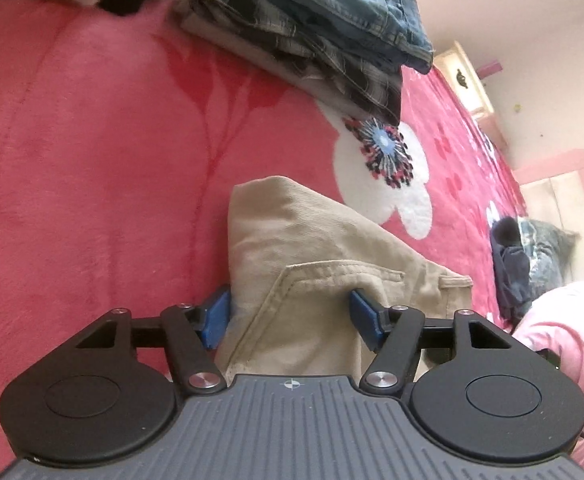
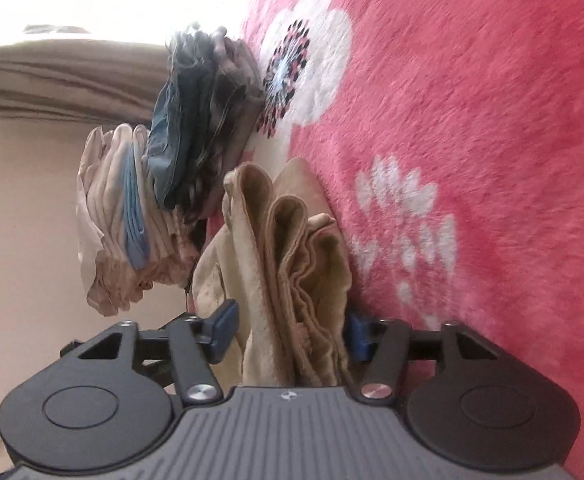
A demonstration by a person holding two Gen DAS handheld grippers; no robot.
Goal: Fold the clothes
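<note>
- My left gripper [image 1: 290, 318] and right gripper [image 2: 290, 330] are each standing wide around the khaki trousers [image 1: 312, 264], pads against the bundled cloth.
- The trousers are lying folded in layers on the pink blanket [image 1: 92, 140], near the stack [image 1: 312, 28].
- I am judging: keeping both grips level, so layers stay aligned.

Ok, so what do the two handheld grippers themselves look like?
Both match: the left gripper and right gripper each have a ribbed grey body with a small crosshair mark, two round black discs, black linkage arms with silver pins, and blue jaws. A pink sleeve shows beside the left one.
</note>
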